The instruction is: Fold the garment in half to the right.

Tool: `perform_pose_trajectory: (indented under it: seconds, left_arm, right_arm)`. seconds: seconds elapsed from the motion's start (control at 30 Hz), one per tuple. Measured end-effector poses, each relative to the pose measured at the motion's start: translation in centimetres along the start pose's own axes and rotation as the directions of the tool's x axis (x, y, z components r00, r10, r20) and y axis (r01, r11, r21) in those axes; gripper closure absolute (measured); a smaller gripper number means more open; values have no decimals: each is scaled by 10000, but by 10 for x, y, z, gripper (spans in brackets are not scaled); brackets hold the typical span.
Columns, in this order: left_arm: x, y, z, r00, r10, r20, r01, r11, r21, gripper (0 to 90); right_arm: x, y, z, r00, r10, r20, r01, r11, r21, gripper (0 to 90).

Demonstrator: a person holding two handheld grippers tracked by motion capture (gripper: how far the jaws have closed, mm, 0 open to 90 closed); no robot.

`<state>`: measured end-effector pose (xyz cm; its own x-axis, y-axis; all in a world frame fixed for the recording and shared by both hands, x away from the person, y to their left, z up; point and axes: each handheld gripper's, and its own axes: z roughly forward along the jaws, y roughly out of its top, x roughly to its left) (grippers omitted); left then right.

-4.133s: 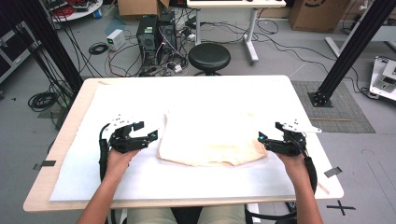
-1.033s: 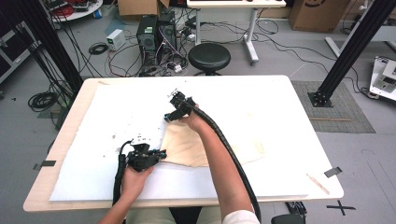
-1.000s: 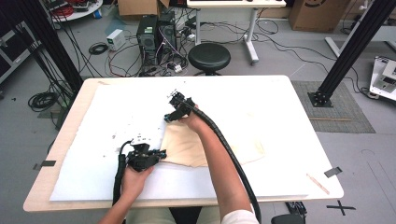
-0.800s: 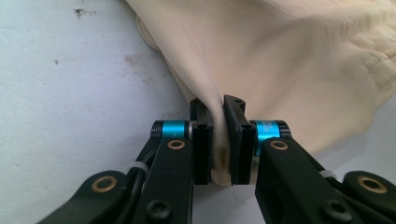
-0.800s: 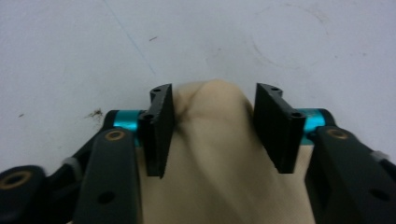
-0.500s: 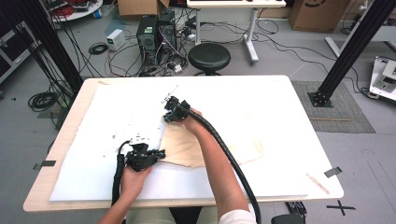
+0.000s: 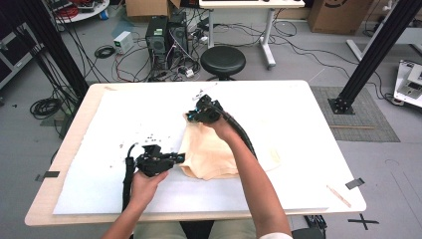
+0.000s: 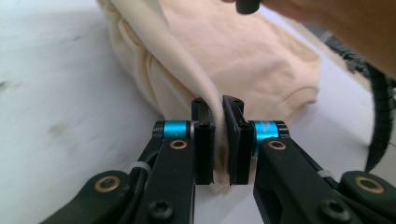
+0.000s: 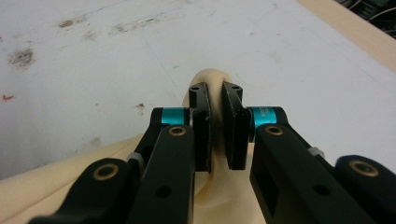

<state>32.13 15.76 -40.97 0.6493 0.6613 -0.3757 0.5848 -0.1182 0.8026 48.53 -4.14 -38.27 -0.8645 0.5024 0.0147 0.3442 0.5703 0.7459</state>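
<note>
Folding the cream cloth [image 7: 224, 149] at mid-tabletop [image 7: 298, 104]: left gripper [image 7: 176, 158] jaws clamp its near-left corner as anchor; right gripper [image 7: 195, 115] jaws pinch the far-left corner, carrying the fold across

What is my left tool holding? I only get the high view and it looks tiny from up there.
Observer: The left tool has a fold of the cream cloth pinched between its jaws; you can see the fabric squeezed flat between them.
Operator: And the other one, far up the table?
Observer: The right tool is also shut on the cloth, with a small bump of fabric poking out past its tips.
Operator: Is the white table cover clean up there?
Observer: No, the white cover has brownish smudges ahead of the right tool.
</note>
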Motion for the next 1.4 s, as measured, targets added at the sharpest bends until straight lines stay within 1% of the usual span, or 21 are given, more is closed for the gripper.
perform_pose_trajectory:
  seconds: [0.03,0.1,0.13,0.2,0.27,0.3,0.37,0.47,0.57,0.63,0.7,0.77,0.87,0.93,1.07,1.13,1.17,1.27,1.3,1.33,1.4]
  left_arm:
    - [-3,3,3,9999,41,105,-41,10000,-45,831]
    - [-12,10,10,9992,172,359,-167,9998,-136,831]
    - [-15,13,14,9989,195,437,-187,9997,-186,831]
    - [-24,19,27,9972,352,663,-343,9993,-145,831]
    - [-33,24,39,9955,382,862,-375,9993,-93,832]
    - [-36,26,44,9946,457,936,-452,9990,-77,831]
    - [-41,31,55,9930,436,1093,-437,9990,-10,831]
    - [-48,39,71,9900,279,1382,-291,9996,66,831]
    - [-56,48,88,9881,354,1499,-383,9991,166,831]
    - [-61,52,99,9888,478,1415,-515,9984,227,832]
    - [-66,56,110,9877,583,1450,-632,9976,291,832]
    - [-71,59,121,9869,716,1446,-779,9962,387,831]
    - [-79,61,137,9862,783,1455,-869,9948,533,831]
    - [-82,63,148,9868,804,1404,-905,9936,676,831]
    - [-89,66,165,9870,833,1373,-965,9911,921,830]
    - [-92,67,173,9869,846,1371,-986,9902,993,829]
    - [-94,67,177,9872,840,1353,-978,9903,991,829]
    - [-102,68,188,9870,928,1309,-1067,9889,1033,828]
    - [-104,68,190,9867,959,1314,-1099,9885,1037,827]
    - [-105,69,193,9871,890,1327,-1033,9892,1045,827]
    - [-107,69,199,9878,830,1317,-982,9887,1130,826]
  right_arm:
    - [-3,-3,-7,10000,59,76,-58,9999,-150,845]
    - [-7,-7,-15,9997,140,175,-136,9997,-203,845]
    - [-10,-10,-23,9992,199,333,-190,9994,-274,845]
    - [-15,-17,-33,9982,360,486,-342,9988,-360,845]
    - [-22,-25,-45,9962,584,645,-556,9975,-442,845]
    - [-27,-31,-52,9946,687,776,-651,9967,-479,844]
    - [-33,-40,-62,9914,866,982,-818,9953,-521,844]
    - [-43,-50,-74,9856,1154,1234,-1086,9922,-607,844]
    - [-54,-62,-85,9768,1499,1527,-1413,9878,-658,844]
    - [-61,-69,-89,9713,1651,1714,-1563,9856,-641,844]
    - [-67,-75,-92,9656,1747,1927,-1653,9842,-642,844]
    - [-72,-80,-94,9615,1880,2006,-1780,9818,-668,844]
    - [-79,-87,-99,9555,1928,2234,-1819,9809,-685,842]
    - [-83,-91,-103,9495,2021,2401,-1892,9790,-757,841]
    - [-93,-98,-107,9413,2142,2608,-2050,9768,-625,840]
    - [-96,-102,-108,9351,2186,2790,-2139,9757,-474,840]
    - [-97,-104,-108,9319,2273,2827,-2220,9737,-513,840]
    - [-102,-109,-112,9285,2364,2862,-2281,9716,-623,839]
    - [-103,-111,-114,9258,2422,2900,-2339,9702,-636,838]
    - [-104,-112,-115,9246,2465,2904,-2374,9691,-668,837]
    - [-105,-115,-116,9137,2641,3089,-2574,9643,-630,832]
